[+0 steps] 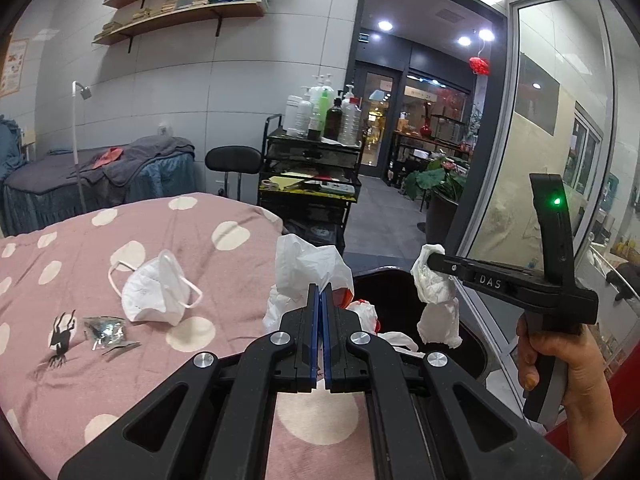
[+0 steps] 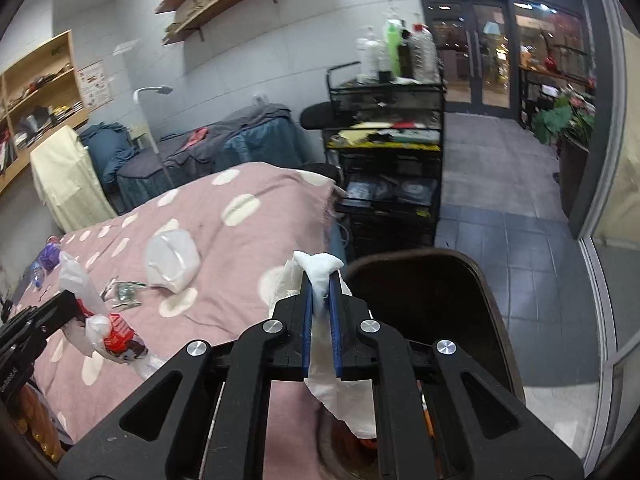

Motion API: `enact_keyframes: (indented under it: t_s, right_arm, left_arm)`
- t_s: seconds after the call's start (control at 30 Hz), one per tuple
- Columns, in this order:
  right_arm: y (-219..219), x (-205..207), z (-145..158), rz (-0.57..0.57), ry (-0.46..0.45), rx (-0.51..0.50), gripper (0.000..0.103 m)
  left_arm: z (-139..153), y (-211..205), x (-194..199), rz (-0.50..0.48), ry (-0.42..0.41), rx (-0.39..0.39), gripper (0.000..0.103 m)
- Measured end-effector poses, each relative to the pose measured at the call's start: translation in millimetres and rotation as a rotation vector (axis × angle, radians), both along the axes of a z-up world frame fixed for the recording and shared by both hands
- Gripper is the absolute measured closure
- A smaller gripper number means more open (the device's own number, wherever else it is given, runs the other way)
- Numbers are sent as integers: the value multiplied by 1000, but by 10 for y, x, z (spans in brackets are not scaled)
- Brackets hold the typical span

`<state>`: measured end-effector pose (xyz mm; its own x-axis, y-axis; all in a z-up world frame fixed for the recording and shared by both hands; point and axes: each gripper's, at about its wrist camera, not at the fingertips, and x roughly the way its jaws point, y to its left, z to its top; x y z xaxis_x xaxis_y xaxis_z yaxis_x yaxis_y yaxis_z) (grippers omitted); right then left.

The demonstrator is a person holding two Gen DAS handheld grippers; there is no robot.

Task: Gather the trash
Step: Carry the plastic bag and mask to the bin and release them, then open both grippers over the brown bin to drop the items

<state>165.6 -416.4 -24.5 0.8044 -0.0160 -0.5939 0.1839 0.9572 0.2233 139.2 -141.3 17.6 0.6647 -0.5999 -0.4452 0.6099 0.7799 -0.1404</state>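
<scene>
Left gripper (image 1: 320, 292) clenches a plastic bag (image 1: 304, 264) and right gripper (image 2: 321, 280) grips a tissue (image 2: 320, 268), both above the dark bin (image 2: 432, 300) beside the bed (image 1: 140, 216); released early, the light tissue could drift past the rim.

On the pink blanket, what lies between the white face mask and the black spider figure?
A crumpled silver foil wrapper, seen in the left wrist view, between the face mask and spider figure.

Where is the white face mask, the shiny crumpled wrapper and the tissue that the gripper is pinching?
white face mask (image 1: 154, 294): left wrist view, middle of its folded front.
shiny crumpled wrapper (image 1: 105, 331): left wrist view, its crinkled silver centre.
tissue (image 2: 320, 268): right wrist view, bunched top above the right gripper (image 2: 321, 280).
</scene>
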Motion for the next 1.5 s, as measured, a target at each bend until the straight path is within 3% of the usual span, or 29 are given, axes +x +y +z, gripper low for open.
enact_keyframes:
  t_s: [0.53, 0.63, 0.7, 0.93, 1.17, 1.5]
  right_arm:
    - [-574, 30, -1017, -130, 219, 73, 92]
    - [-658, 1, -1213, -153, 253, 111, 73]
    - [-702, -68, -1258, -174, 249, 115, 49]
    - [-818, -312, -1201, -235, 201, 95, 41]
    - [-954, -502, -957, -320, 139, 67, 35]
    - [-1139, -667, -836, -383, 127, 71, 33]
  left_arm:
    - [-263, -850, -51, -163, 61, 79, 101]
    - [-310, -962, -65, -188, 57, 105, 101]
    - [-336, -1023, -65, -198, 53, 119, 101]
    - [-399, -1208, 0, -229, 64, 150, 101]
    - [-492, -1470, 91, -262, 80, 178, 101]
    - [-709, -1801, 162, -299, 123, 242, 101]
